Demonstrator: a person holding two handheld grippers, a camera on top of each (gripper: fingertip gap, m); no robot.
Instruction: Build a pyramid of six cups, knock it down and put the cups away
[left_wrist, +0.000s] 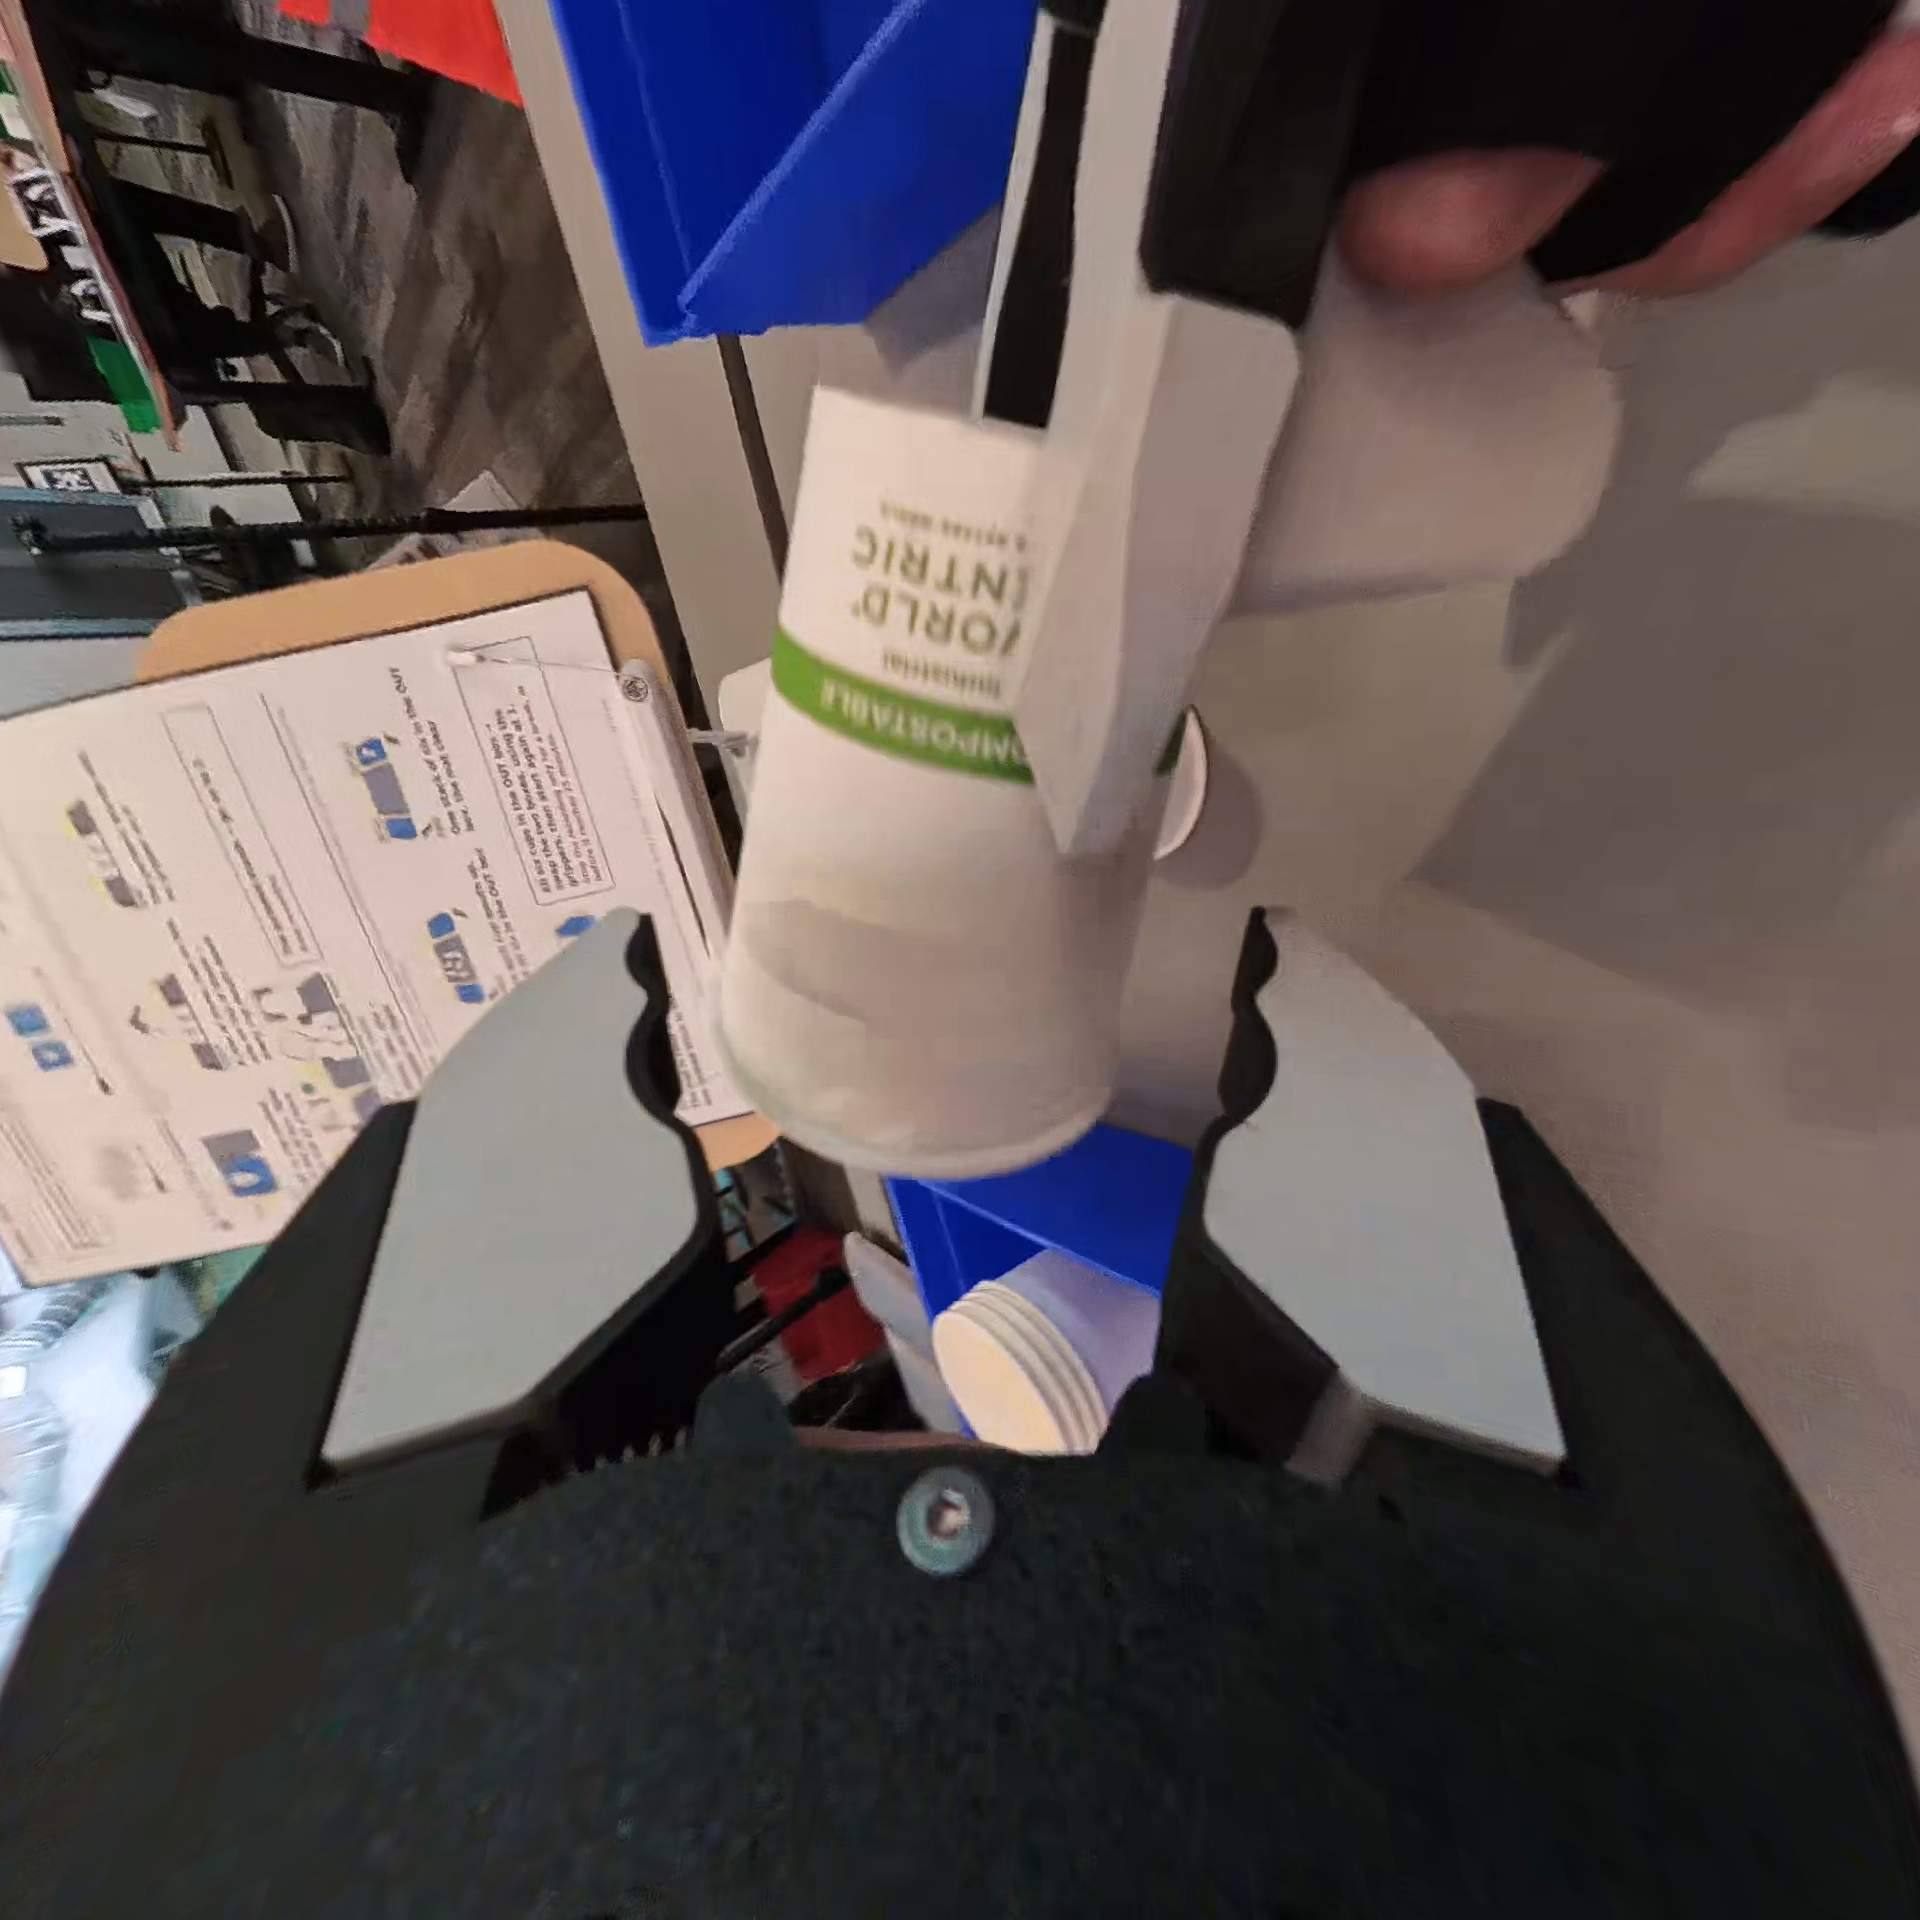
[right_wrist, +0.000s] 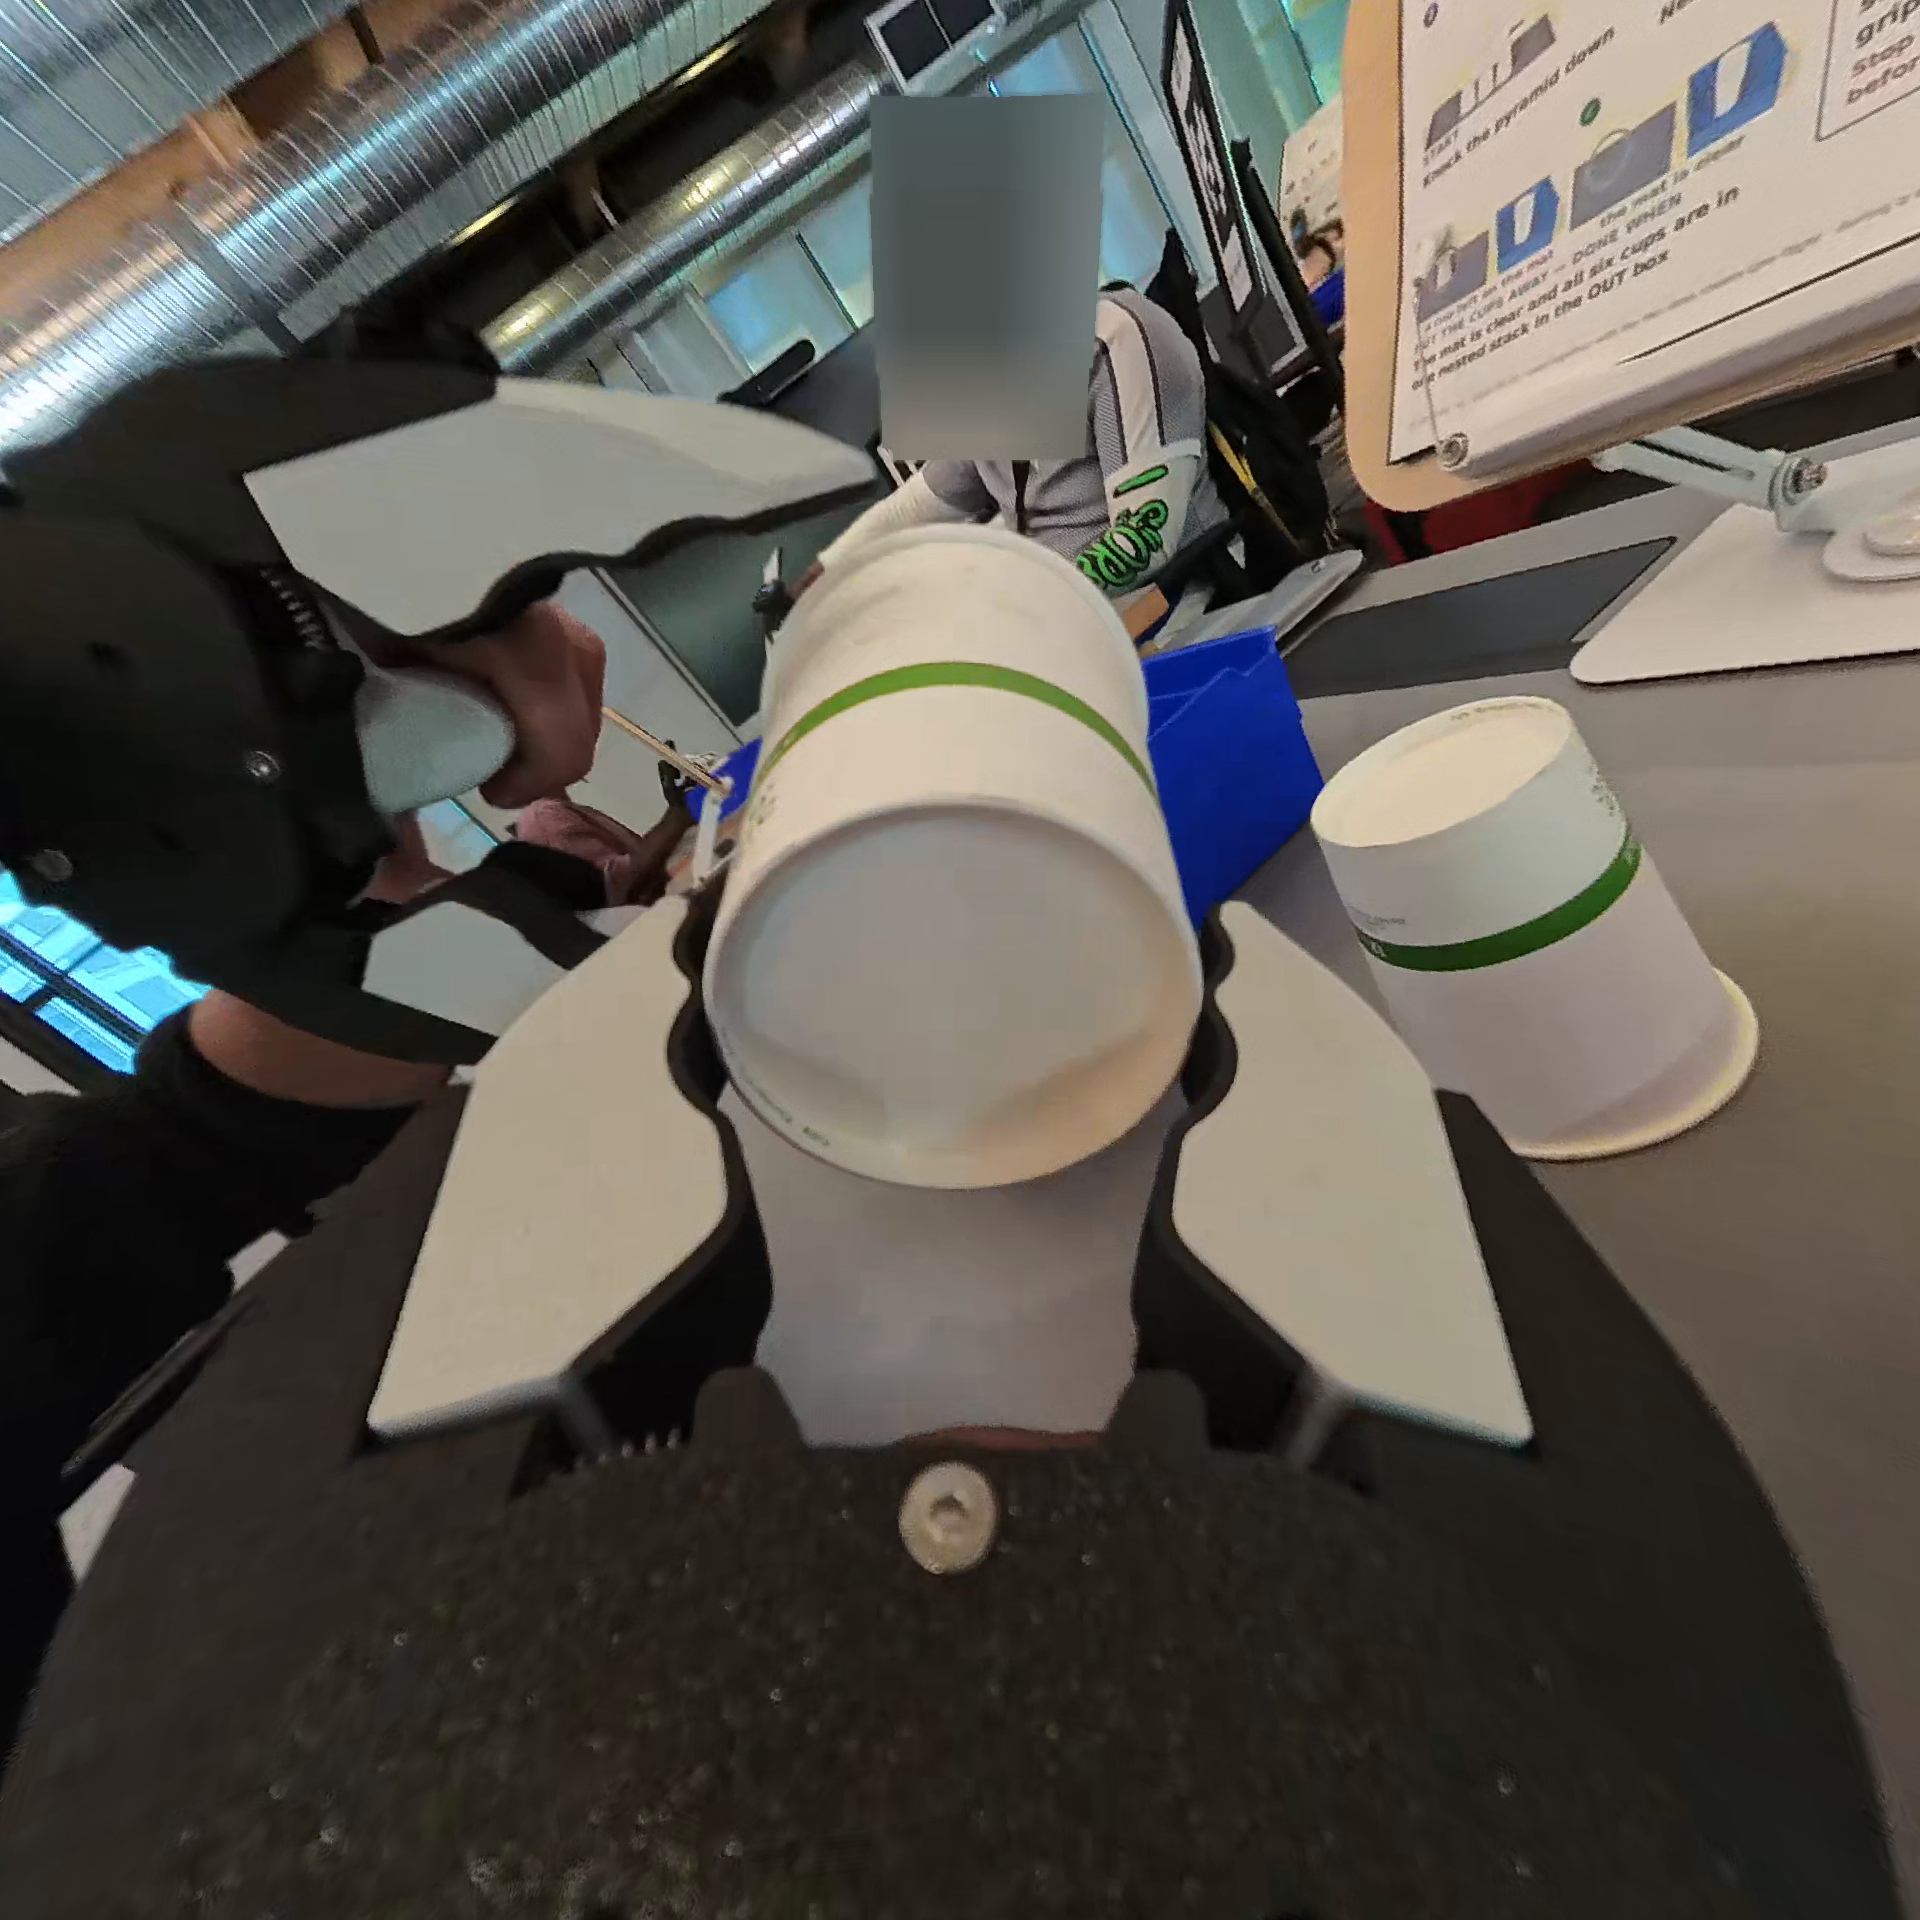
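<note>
White paper with a green band makes up the cup (left_wrist: 914, 790) in the left wrist view, lifted off the grey table (left_wrist: 1662, 935) and gripped near its closed end by the right gripper (left_wrist: 1081, 623), whose pale fingers come in from above under a gloved hand (left_wrist: 1621, 135). The cup carries printed lettering above and on the band, which is left unquoted. The left gripper (left_wrist: 940, 956) stands with its jaws spread wide and nothing between them; the cup's open rim hangs just ahead of them. Below sits a blue box (left_wrist: 1049, 1195) holding a nested stack of cups (left_wrist: 1029, 1371) lying on its side. To the left a clipboard with a printed instruction sheet (left_wrist: 343, 894) shows pictures and text

Going to the right wrist view, the right gripper (right_wrist: 951, 987) is clamped on the cup (right_wrist: 956, 862), its flat base toward the camera and the green band ringing the wall. The left gripper (right_wrist: 499, 540) shows at the upper left, its jaws apart, held by a gloved hand (right_wrist: 540, 696). A second cup (right_wrist: 1517, 925) stands upside down on the table (right_wrist: 1766, 831) to the right, well apart from the held one. The blue box (right_wrist: 1226, 727) lies behind, and the instruction sheet (right_wrist: 1621, 187) stands on a white stand at upper right. A person (right_wrist: 1132, 457) sits beyond
</note>
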